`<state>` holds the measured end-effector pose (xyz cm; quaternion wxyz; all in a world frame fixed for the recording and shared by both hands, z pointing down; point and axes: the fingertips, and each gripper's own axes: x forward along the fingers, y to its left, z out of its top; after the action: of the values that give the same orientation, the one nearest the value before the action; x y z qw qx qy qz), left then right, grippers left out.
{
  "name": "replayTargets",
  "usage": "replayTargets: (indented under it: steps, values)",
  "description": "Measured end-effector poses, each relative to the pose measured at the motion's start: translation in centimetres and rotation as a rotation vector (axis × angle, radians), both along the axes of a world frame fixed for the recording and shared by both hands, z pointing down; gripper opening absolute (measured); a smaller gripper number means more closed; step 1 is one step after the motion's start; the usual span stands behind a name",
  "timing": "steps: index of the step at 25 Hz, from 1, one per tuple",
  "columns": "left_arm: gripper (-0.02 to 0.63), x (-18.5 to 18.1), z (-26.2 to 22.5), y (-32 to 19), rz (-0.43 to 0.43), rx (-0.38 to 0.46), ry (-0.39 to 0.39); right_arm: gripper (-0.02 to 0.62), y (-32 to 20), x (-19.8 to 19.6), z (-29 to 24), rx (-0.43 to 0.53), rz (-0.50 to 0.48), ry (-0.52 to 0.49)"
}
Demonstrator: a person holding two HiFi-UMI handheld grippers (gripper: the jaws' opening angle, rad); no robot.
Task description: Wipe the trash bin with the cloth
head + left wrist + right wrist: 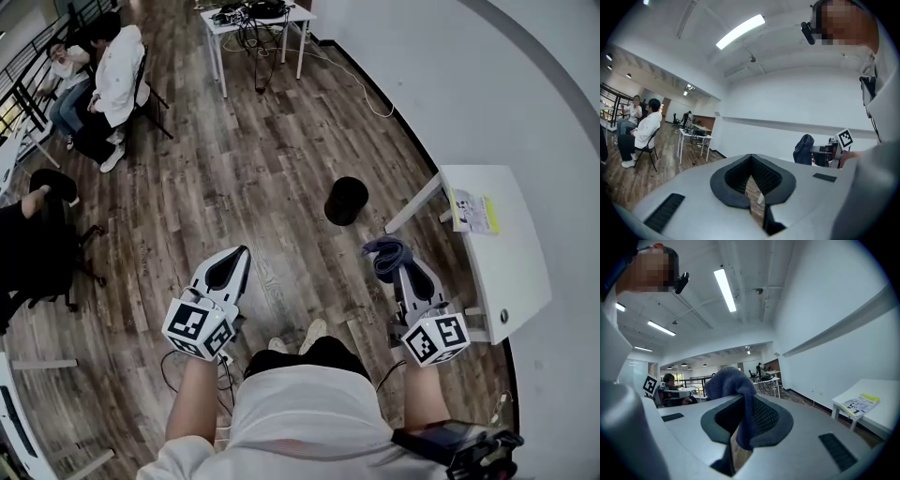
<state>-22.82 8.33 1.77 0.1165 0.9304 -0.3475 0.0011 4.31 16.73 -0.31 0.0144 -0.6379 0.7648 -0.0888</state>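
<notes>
Hanging from the clenched fingers of the right gripper, a dark blue towelling cloth hides their tips. The left gripper has its fingers pressed together on nothing. The round black trash bin stands on the brown wooden floor, well apart from both grippers; its inside is too dark to read. A yellow-edged leaflet lies on the white bench, which is cut off beyond the right gripper.

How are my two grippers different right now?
The right gripper has its jaws shut on a blue cloth; the left gripper has its jaws together with nothing between. The right gripper is beside the white table; the left gripper is over wooden floor. Both have the same grey shape.
</notes>
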Motion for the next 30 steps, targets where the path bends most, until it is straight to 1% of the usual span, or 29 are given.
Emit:
replayTargets:
  steps: [3,7,13,17,23,26,30]
  values:
    - [0.008,1.3,0.4,-1.5,0.032,-0.009,0.012,0.046,-1.2,1.0,0.2,0.004,0.025,0.006]
    - [0.009,2.8,0.3,-4.3,0.07,-0.006,-0.006,0.046,-3.6,2.5,0.6,-0.006,0.069,-0.005]
    - [0.009,6.4,0.1,-9.7,0.101,0.009,-0.024,0.046,-8.3,6.6,1.5,0.007,0.123,-0.04]
    - [0.008,9.9,0.7,-14.0,0.126,0.014,-0.039,0.046,-11.8,10.1,2.3,0.014,0.161,-0.056]
    - [0.009,17.1,1.1,-20.0,0.164,0.006,-0.061,0.046,-16.3,16.7,3.3,0.012,0.211,-0.086]
    - [0.009,20.1,0.7,-22.1,0.194,0.02,-0.061,0.046,-18.3,19.1,3.4,0.01,0.23,-0.09]
    - [0.009,23.1,0.9,-24.4,0.216,0.038,-0.065,0.044,-20.4,21.7,4.0,0.019,0.263,-0.104]
